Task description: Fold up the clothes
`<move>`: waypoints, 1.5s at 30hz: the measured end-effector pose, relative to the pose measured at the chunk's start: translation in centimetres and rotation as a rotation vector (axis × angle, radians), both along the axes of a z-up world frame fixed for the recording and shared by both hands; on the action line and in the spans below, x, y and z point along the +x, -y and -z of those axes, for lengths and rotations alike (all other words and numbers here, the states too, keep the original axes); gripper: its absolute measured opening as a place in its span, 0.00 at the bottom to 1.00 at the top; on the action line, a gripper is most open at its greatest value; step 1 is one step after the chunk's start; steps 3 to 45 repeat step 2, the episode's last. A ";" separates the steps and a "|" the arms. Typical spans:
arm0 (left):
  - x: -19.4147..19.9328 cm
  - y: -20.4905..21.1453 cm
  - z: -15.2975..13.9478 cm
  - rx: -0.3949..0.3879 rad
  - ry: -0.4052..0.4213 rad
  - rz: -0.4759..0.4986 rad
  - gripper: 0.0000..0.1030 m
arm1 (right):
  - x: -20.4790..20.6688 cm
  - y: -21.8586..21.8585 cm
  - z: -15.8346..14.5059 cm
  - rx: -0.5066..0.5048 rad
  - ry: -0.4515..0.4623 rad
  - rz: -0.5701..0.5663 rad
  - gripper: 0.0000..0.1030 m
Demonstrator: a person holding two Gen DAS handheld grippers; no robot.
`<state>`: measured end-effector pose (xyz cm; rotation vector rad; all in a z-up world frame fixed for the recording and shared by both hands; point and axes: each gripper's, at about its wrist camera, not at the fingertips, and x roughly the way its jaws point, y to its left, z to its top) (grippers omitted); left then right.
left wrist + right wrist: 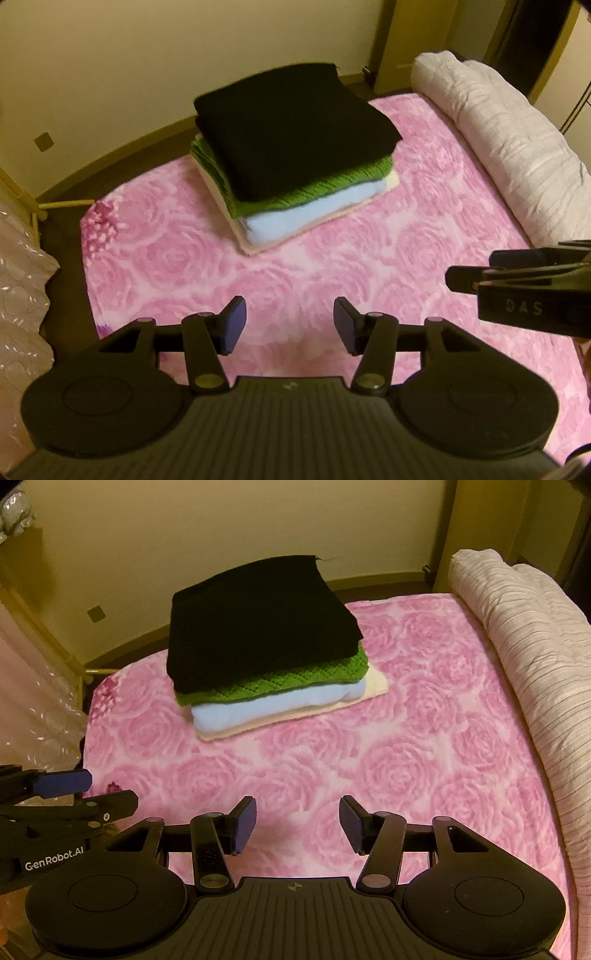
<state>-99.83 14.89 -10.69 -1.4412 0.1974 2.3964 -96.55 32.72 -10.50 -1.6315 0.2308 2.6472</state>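
Both grippers, left (290,325) and right (297,823), hang spread and holding nothing above our pink rose blanket (332,266). Folded stack (266,646) sits upper centre; rolled quilt (491,147) right. Only right view shows the crystal ornament (14,511), upper left.

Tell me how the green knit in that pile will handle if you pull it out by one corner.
The green knit looks soft and loosely woven, so it would probably droop and unfold. It lies under the black garment, whose weight would likely drag along and skew the pile. Its textured weave probably grips rather than slips.
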 end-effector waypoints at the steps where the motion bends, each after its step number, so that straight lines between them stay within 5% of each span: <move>1: -0.1 0.0 -0.1 -0.002 -0.006 -0.002 0.47 | 0.0 0.0 -0.1 0.000 -0.002 0.001 0.52; 45: -0.1 0.1 -0.1 -0.003 -0.010 -0.003 0.47 | -0.1 0.1 -0.2 0.001 -0.004 0.003 0.52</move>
